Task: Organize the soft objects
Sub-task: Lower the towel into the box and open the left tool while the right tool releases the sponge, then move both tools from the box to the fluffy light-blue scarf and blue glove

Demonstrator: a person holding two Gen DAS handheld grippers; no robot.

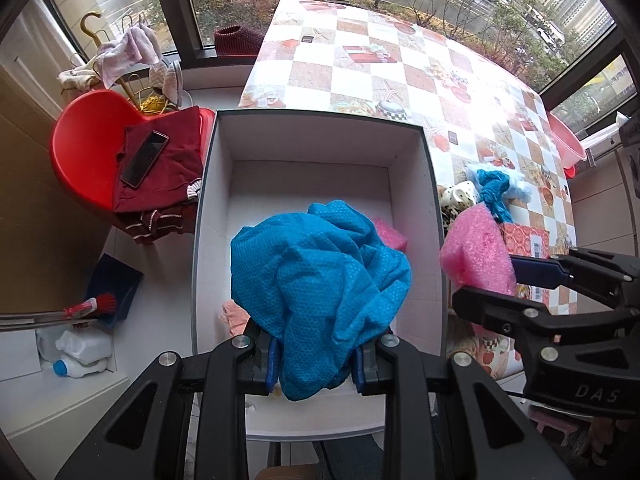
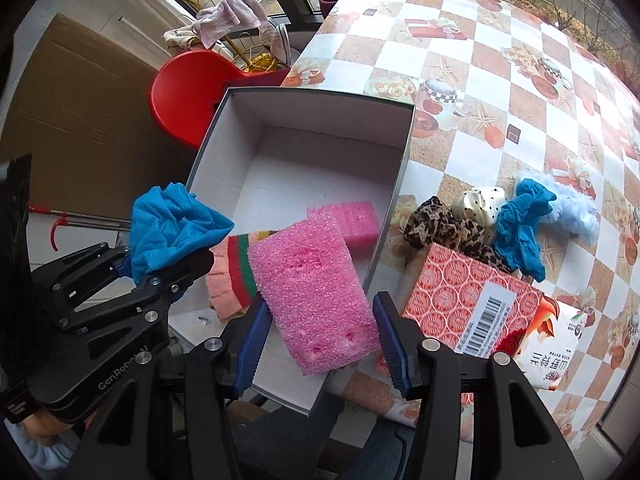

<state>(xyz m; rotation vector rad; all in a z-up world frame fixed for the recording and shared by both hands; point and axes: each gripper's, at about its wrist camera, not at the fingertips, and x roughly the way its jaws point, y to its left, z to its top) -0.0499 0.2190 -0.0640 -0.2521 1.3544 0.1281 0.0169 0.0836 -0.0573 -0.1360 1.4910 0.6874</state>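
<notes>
- Over the white box, a blue cloth is pinched by the left gripper; a pink foam block is clamped by the right gripper.
- Inside the box, a smaller pink foam piece and a striped cloth are already stowed.
- At three o'clock on the table, scrunchies are left unsorted.

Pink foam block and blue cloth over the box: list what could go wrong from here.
1. The pink foam block in the right gripper hangs over the box near its table-side wall; released here, it might catch the rim and tip out.
2. The blue cloth in the left gripper is bulky and could bury the smaller pink foam piece and striped cloth already inside.
3. The two grippers work close together and could bump.
</notes>
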